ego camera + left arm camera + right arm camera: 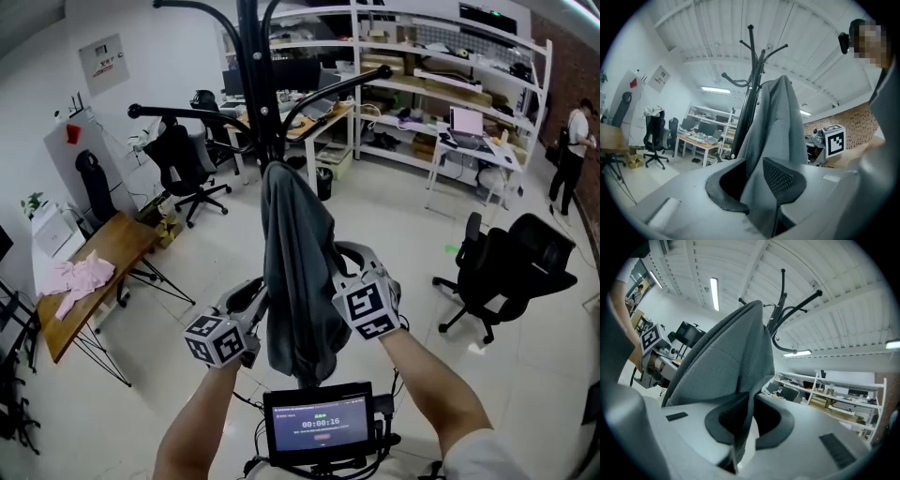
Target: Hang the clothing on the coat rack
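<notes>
A grey garment (295, 272) hangs from a hook of the black coat rack (251, 66) and drapes straight down between my two grippers. My left gripper (258, 302) is at its lower left side. In the left gripper view the jaws of the left gripper (752, 183) stand apart with the grey garment (778, 122) running loosely between them. My right gripper (333, 270) is at the garment's right side. In the right gripper view the right gripper (743, 423) is shut on a thin fold of the garment (726, 362). The rack's arms (780, 310) rise behind the garment.
A wooden table (98, 253) with a pink cloth (80, 277) stands at the left. Black office chairs (511, 267) (187, 159) stand right and back left. White shelves (450, 75) and desks line the back. A person (570, 155) stands far right. A small screen (319, 424) sits below my arms.
</notes>
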`<state>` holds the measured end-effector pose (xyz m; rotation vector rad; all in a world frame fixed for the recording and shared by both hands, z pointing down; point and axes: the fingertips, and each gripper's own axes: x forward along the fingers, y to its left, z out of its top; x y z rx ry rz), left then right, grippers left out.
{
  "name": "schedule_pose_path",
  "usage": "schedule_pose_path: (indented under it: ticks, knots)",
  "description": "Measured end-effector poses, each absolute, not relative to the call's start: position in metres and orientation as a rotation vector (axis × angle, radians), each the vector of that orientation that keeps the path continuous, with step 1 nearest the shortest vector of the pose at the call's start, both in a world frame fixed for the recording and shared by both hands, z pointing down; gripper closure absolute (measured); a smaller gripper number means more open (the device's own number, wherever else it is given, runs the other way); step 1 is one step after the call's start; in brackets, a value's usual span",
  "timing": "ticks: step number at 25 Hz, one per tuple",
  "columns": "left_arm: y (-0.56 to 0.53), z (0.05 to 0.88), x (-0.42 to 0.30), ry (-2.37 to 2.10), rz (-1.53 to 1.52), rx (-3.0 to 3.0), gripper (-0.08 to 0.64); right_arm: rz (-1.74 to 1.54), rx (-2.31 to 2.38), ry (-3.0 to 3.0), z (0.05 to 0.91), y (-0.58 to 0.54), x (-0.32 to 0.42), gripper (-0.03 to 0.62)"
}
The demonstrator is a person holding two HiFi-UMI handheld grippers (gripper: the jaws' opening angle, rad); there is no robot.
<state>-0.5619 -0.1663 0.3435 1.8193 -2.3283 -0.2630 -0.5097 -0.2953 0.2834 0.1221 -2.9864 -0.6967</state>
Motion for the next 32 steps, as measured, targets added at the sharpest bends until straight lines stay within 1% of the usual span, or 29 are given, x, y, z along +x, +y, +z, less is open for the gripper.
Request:
schedule_pose_path:
  ticks: [4,9,10,11,12,30,32]
  knots:
    - [-0.147,0.354,-0.550,-2.333,-0.302,1.784,0.440,-0.688,0.124,-3.007,0.281,-0.298,-0.501,0.548]
    - [-0.139,0.340,-0.527,-2.363,-0.366,1.805,0.440,-0.637,0.150,-3.011,0.286,-0.308,-0.490,0.540]
    - [-0.140,0.337,-0.522,-2.367,-0.374,1.814,0.440,-0.623,0.154,-3.010,0.288,-0.310,-0.489,0.515]
    - [-0.141,0.334,-0.518,-2.368,-0.378,1.825,0.440,-0.608,0.152,-3.008,0.290,-0.312,-0.488,0.441]
    - [-0.142,0.331,-0.513,-2.367,-0.381,1.834,0.440,-0.593,0.146,-3.005,0.291,-0.313,-0.486,0.414]
    - [-0.131,0.332,-0.462,-2.320,-0.455,1.848,0.442,-0.394,0.133,-3.010,0.316,-0.309,-0.437,0.414]
    - [-0.127,0.333,-0.455,-2.290,-0.466,1.861,0.458,-0.348,0.119,-3.021,0.315,-0.300,-0.429,0.414]
